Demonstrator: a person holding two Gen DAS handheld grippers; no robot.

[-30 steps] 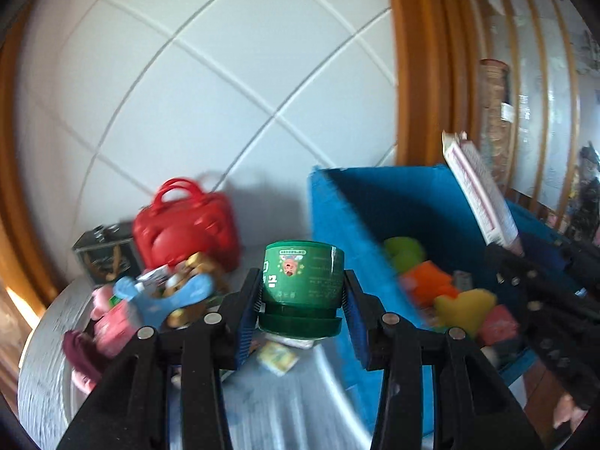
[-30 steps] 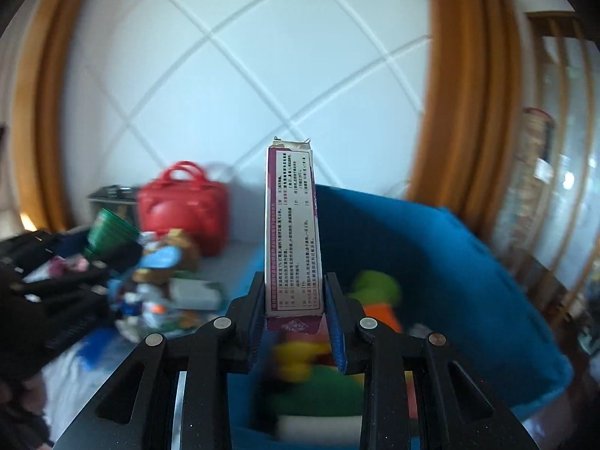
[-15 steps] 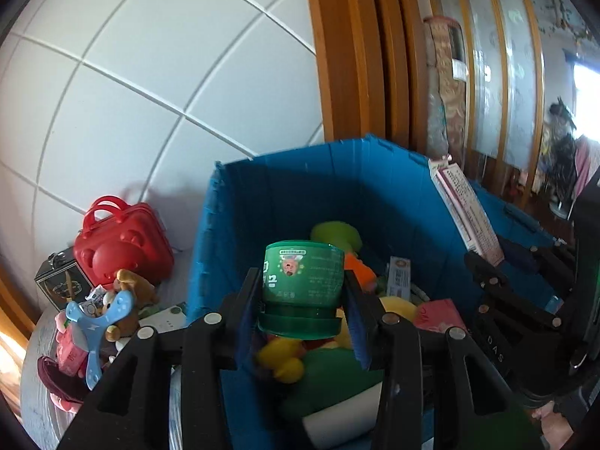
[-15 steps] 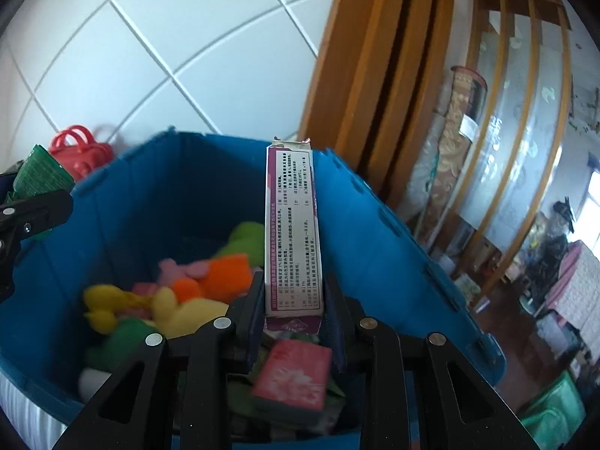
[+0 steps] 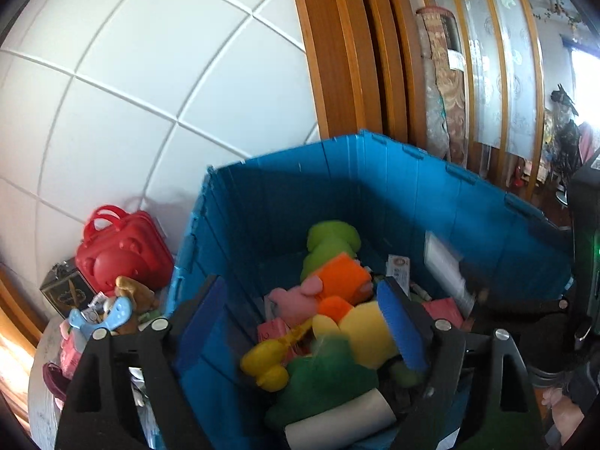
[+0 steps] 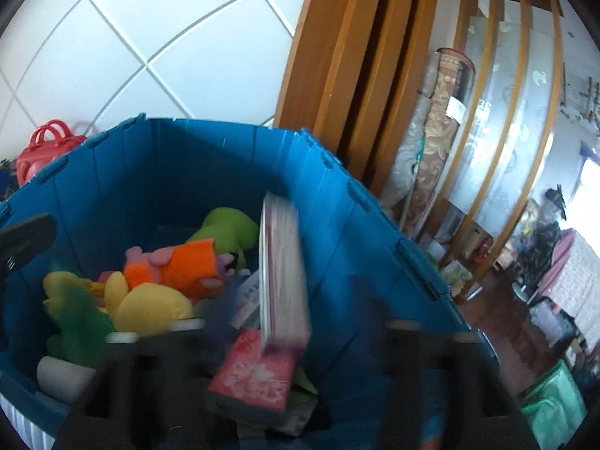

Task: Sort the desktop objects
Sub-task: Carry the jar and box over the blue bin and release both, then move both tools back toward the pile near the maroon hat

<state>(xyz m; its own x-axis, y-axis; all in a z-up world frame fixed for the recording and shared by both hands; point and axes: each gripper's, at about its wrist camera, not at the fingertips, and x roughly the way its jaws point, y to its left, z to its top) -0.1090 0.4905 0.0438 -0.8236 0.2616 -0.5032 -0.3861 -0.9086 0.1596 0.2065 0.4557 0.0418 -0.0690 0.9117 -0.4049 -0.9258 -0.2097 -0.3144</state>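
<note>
left tool (image 5: 303,322): jaws spread wide, just been opening; nothing pinched between them; blue ribbed pads on black plastic fingers (image 5: 401,322); it sits over the near-left corner of the bin
right tool (image 6: 296,337): badly blurred, but the jaws have just been opening and stand well apart; they aren't pressing on anything
tall white-and-purple cardboard box (image 6: 281,277): one; a flat-sided carton, smeared by motion, upright-ish between the right tool's fingers and touching neither; it's inside the bin by the right wall
green round plastic tub (image 5: 330,371): one blurry green mass below the left tool, down among the toys in the bin; can't make out its shape
blue ribbed plastic bin (image 5: 412,195): one; straight corrugated walls with notched rim clips; stands right next to the table
soft toys in the bin: a lime green plush (image 5: 330,240), an orange one (image 5: 341,273), a pink one (image 5: 296,300), a fat yellow one (image 5: 360,330); all fuzzy and rounded; plus one yellow rubbery duck-like toy (image 5: 266,367)
pink flower-print carton (image 6: 255,375): one, flat, lying near the front of the bin
white cylinder (image 5: 337,420): one, lying on its side at the near edge
on the table (image 5: 41,405): one glossy red hard-shell mini case with handles (image 5: 120,251); one dark square box (image 5: 63,292); one light blue plastic toy (image 5: 108,315) on a jumbled pile
</note>
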